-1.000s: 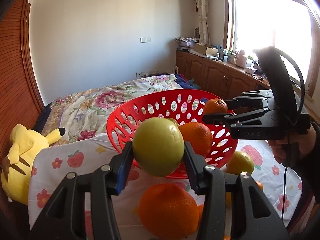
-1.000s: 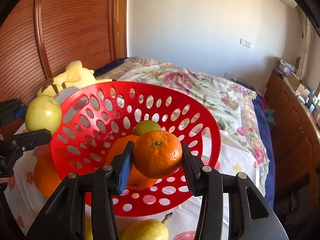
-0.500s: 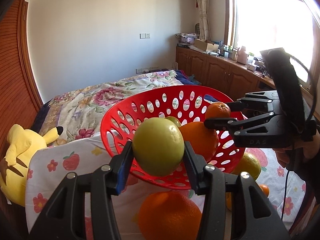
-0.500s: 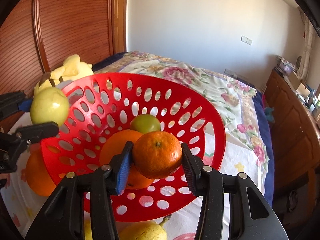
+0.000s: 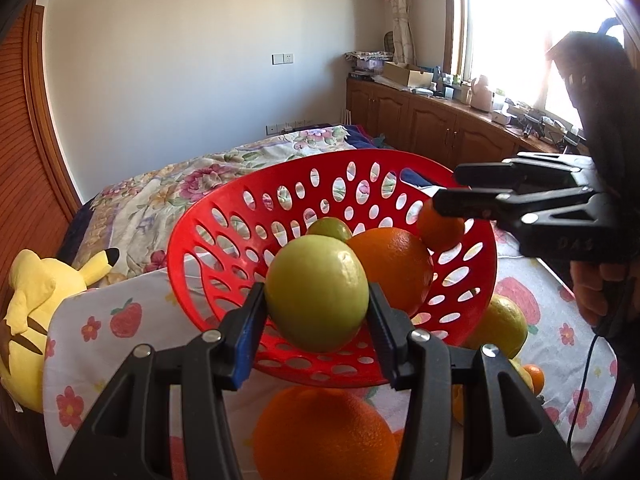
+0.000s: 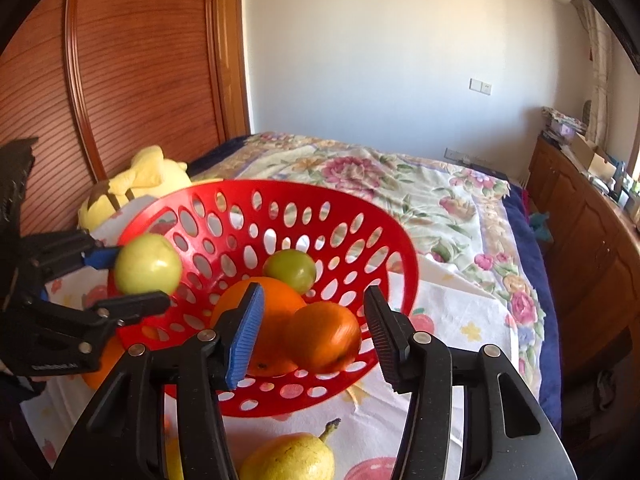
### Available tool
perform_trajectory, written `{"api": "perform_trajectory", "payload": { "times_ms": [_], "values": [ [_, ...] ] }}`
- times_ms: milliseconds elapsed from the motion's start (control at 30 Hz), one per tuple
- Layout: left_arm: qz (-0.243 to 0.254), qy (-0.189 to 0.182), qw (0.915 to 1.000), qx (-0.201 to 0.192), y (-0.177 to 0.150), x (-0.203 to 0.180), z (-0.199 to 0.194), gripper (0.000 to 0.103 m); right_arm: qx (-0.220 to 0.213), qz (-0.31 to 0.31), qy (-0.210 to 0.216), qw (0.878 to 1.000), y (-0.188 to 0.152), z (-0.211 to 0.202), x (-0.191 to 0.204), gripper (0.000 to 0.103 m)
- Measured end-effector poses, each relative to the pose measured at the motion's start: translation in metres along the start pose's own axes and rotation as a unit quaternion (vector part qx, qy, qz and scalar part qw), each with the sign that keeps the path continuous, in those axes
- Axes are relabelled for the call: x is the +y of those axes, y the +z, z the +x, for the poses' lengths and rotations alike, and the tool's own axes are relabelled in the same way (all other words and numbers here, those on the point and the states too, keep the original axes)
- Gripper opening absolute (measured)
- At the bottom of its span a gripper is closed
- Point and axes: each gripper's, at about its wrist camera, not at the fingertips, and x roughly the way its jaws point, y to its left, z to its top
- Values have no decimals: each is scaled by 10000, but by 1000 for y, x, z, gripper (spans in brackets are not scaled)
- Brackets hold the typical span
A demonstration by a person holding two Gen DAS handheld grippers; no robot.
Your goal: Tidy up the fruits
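Observation:
A red perforated basket [image 5: 224,220] [image 6: 360,208] stands on the strawberry-print cloth. My left gripper [image 5: 316,296] [image 6: 140,276] is shut on a yellow-green apple [image 5: 316,280] [image 6: 148,262], held at the basket's near rim. My right gripper [image 6: 313,296] [image 5: 446,188] hovers over the basket with its jaws opening. A small mandarin [image 6: 324,338] [image 5: 440,228], blurred, sits below them, free of the pads, against a large orange [image 6: 264,312] [image 5: 396,268]. A small green fruit [image 6: 290,270] [image 5: 330,228] lies behind.
On the cloth outside the basket lie an orange [image 5: 324,436], a yellow pear [image 6: 288,460] [image 5: 500,326] and more small fruit. A yellow plush toy [image 5: 36,292] sits at the table's left edge. Behind are a floral bed [image 6: 400,184] and wooden cabinets [image 5: 440,124].
The right gripper's jaws have spread and the mandarin has left them, dropping into the basket. The left gripper has carried the apple closer, up to the basket's rim.

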Motion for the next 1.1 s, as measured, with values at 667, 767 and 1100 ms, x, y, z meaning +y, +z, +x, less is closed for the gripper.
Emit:
{"api": "perform_trajectory", "payload": {
  "times_ms": [667, 767, 1100],
  "values": [
    [152, 44, 9999, 58, -4, -14, 1, 49, -114, 46, 51, 9999, -12, -22, 3, 55],
    [197, 66, 9998, 46, -5, -17, 0, 49, -131, 42, 38, 9999, -12, -23, 4, 55],
    [22, 39, 9997, -242, -7, -14, -28, 49, -208, 189, 74, 9996, -22, -41, 5, 56]
  ]
}}
